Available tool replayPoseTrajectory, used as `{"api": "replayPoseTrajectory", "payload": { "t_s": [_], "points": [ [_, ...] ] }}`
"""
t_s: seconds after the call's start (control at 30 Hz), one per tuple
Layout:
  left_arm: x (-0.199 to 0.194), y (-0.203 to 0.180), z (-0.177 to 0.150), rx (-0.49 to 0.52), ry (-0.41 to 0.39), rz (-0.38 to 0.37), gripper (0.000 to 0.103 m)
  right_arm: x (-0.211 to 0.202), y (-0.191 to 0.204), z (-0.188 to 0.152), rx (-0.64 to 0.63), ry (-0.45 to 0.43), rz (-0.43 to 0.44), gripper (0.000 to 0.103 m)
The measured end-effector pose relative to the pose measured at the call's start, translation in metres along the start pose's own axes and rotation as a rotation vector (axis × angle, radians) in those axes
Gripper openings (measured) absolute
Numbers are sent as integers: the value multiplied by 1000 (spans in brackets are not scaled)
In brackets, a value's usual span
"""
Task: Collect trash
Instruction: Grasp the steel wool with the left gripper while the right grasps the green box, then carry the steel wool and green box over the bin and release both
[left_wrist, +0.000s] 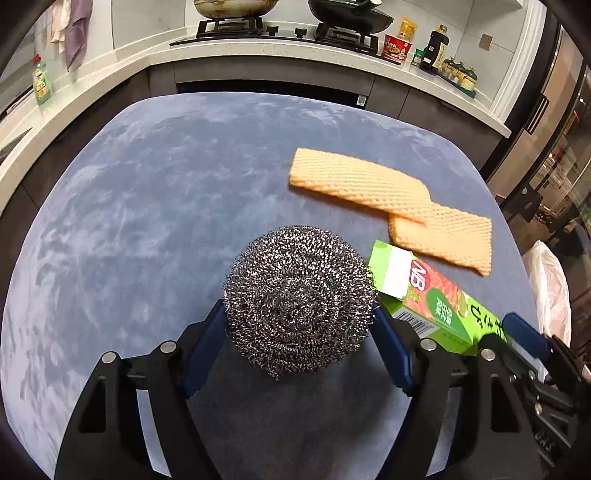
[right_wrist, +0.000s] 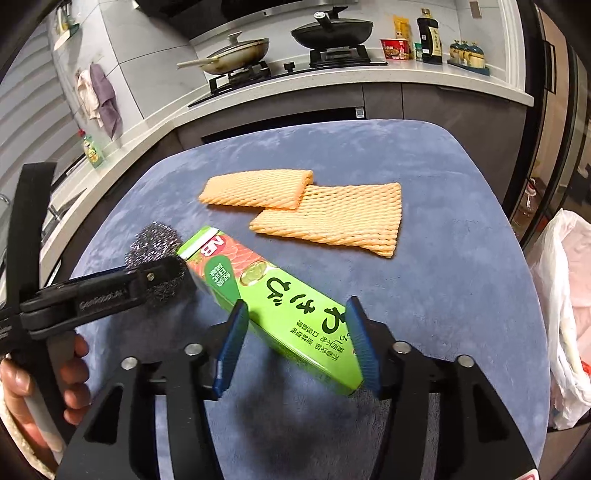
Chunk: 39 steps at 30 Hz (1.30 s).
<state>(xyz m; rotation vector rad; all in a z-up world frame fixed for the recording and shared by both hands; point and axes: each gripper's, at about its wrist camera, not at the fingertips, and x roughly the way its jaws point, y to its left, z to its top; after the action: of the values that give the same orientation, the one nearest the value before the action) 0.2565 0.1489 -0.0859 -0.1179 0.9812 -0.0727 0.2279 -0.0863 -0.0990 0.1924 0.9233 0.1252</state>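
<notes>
A steel wool scourer (left_wrist: 299, 299) sits between the blue pads of my left gripper (left_wrist: 301, 325), which is shut on it over the blue table cloth (left_wrist: 147, 206). It also shows in the right wrist view (right_wrist: 153, 245). A green carton (right_wrist: 273, 302) lies diagonally between the pads of my right gripper (right_wrist: 295, 325), which is shut on its near end. The carton also shows in the left wrist view (left_wrist: 424, 295). Two orange foam net sleeves (right_wrist: 306, 208) lie overlapping further back on the cloth, also in the left wrist view (left_wrist: 391, 203).
A white plastic bag (right_wrist: 565, 314) hangs off the table's right side. A kitchen counter (right_wrist: 369, 74) with a stove, pans, bottles and a noodle cup runs behind the table. A green soap bottle (left_wrist: 41, 83) stands at the left.
</notes>
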Motion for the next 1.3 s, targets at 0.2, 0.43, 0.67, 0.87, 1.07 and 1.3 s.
{"api": "replayPoseTrajectory", "payload": {
  "t_s": [0.2,0.43,0.67,0.87,1.07,1.3],
  "points": [
    [-8,9,-7,-24,12,-5,71,1,-4,0,3,1,-8,67],
    [-10,21,-8,-73,24,-3,71,6,-13,-7,-5,37,6,71],
    [-16,9,-24,-25,45,-33,71,3,-6,-22,-24,61,53,71],
    [-20,-1,-31,4,49,-42,71,9,7,-27,-60,73,59,64],
    [-23,-5,-34,8,61,-50,71,18,11,-27,-61,67,39,53],
    [-33,-12,-37,32,46,-70,71,-1,13,-27,-37,33,67,39]
  ]
}}
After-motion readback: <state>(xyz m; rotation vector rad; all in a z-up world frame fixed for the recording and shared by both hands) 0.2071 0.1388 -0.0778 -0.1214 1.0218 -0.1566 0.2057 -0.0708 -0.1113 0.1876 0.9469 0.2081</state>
